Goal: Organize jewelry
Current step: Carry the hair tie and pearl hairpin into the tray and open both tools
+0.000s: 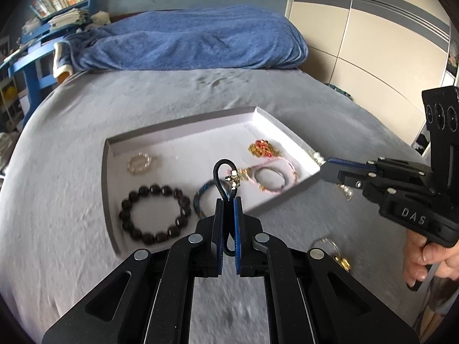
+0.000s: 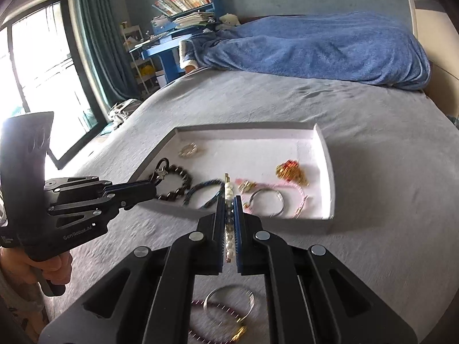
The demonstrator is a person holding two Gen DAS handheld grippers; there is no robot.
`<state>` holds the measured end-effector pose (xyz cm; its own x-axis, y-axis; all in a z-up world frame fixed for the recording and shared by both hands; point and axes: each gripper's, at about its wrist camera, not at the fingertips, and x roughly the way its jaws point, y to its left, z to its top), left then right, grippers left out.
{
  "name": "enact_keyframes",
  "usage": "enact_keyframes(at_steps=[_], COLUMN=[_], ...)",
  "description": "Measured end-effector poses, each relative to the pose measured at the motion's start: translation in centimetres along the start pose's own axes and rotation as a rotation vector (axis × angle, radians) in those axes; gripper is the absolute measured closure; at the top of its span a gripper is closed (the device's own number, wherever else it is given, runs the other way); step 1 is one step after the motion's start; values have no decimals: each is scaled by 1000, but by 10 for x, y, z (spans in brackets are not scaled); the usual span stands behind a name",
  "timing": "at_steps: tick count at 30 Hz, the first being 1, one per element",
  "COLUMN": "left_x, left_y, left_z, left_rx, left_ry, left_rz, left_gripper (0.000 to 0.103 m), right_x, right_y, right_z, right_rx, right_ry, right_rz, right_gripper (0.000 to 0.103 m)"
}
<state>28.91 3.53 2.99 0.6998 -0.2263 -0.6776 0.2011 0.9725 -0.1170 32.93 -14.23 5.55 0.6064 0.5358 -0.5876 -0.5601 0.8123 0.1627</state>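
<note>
A shallow white tray [image 1: 178,124] [image 2: 243,129] lies on the grey bed. In it are a dark bead bracelet [image 1: 155,213] [image 2: 179,180], a blue braided bracelet [image 1: 202,197] [image 2: 202,192], a pale bead bracelet [image 1: 140,163] [image 2: 188,149], a silver bangle [image 1: 271,177] [image 2: 266,203] on pink cord and a red-gold piece [image 1: 259,147] [image 2: 291,172]. My left gripper [image 1: 229,200] [image 2: 155,187] is shut on a black cord loop [image 1: 221,177] [image 2: 162,167] with a gold charm, above the tray's near-left edge. My right gripper [image 2: 229,197] [image 1: 322,169] is shut on a pearl strand [image 2: 229,192] [image 1: 317,157] at the tray's near rim.
On the bed in front of the tray lie a silver bangle [image 2: 229,295] [image 1: 327,245] and a purple bead bracelet [image 2: 200,326] with a gold clasp. A blue blanket [image 1: 195,40] is heaped at the bed's far end. A blue desk [image 2: 169,48] and a window stand to the left, a wardrobe [image 1: 373,57] to the right.
</note>
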Motion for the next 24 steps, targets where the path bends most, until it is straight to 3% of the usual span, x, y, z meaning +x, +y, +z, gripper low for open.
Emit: enact_keyframes(at_steps=[12, 24], left_x=[44, 88], left_y=[33, 46], left_z=[23, 38], left_rx=[-69, -101], left_ry=[26, 102], left_rz=[-8, -8], left_gripper=[96, 96], right_x=[50, 88], right_y=[-23, -19], right_z=[35, 37], right_rx=[-18, 1], right_ry=[24, 76], right_rz=[-11, 3], right_gripper=[97, 97])
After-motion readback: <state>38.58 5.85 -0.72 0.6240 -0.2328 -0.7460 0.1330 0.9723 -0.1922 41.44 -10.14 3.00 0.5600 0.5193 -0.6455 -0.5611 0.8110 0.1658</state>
